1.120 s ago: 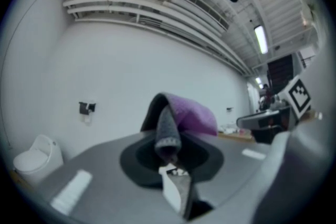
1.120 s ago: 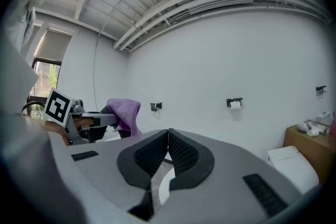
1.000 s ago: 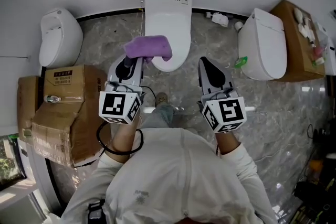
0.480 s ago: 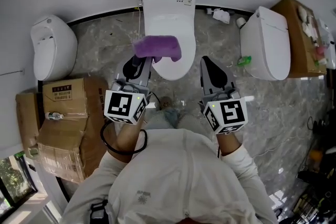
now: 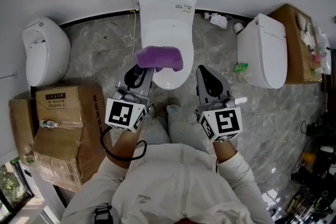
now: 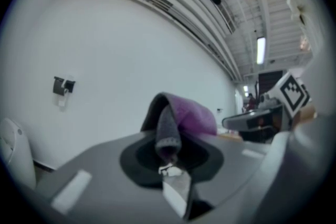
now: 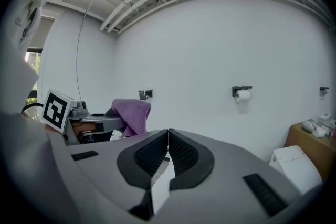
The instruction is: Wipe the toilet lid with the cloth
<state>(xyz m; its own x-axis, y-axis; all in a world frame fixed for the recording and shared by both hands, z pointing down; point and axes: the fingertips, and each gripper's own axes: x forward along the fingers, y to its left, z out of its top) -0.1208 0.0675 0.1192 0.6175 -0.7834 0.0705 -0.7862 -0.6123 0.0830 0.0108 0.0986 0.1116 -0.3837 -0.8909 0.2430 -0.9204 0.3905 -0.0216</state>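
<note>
The white toilet (image 5: 166, 13) stands against the back wall with its lid (image 5: 167, 39) down. A purple cloth (image 5: 159, 57) hangs over the front part of the lid, and my left gripper (image 5: 142, 72) is shut on its near edge. In the left gripper view the cloth (image 6: 178, 118) rises from between the shut jaws. My right gripper (image 5: 205, 74) is shut on nothing, just right of the lid's front rim. From the right gripper view the cloth (image 7: 131, 113) and the left gripper (image 7: 89, 124) show at the left.
A second white toilet (image 5: 43, 51) stands at the left and another (image 5: 264, 50) at the right. Cardboard boxes (image 5: 60, 128) lie at the lower left, a brown cabinet (image 5: 296, 39) at the far right. The person's knees (image 5: 173, 123) are in front of the bowl. A toilet roll holder (image 7: 241, 94) hangs on the wall.
Both grippers have moved forward toward the toilet. The cloth now hangs over the front of the lid instead of beside its left edge.
</note>
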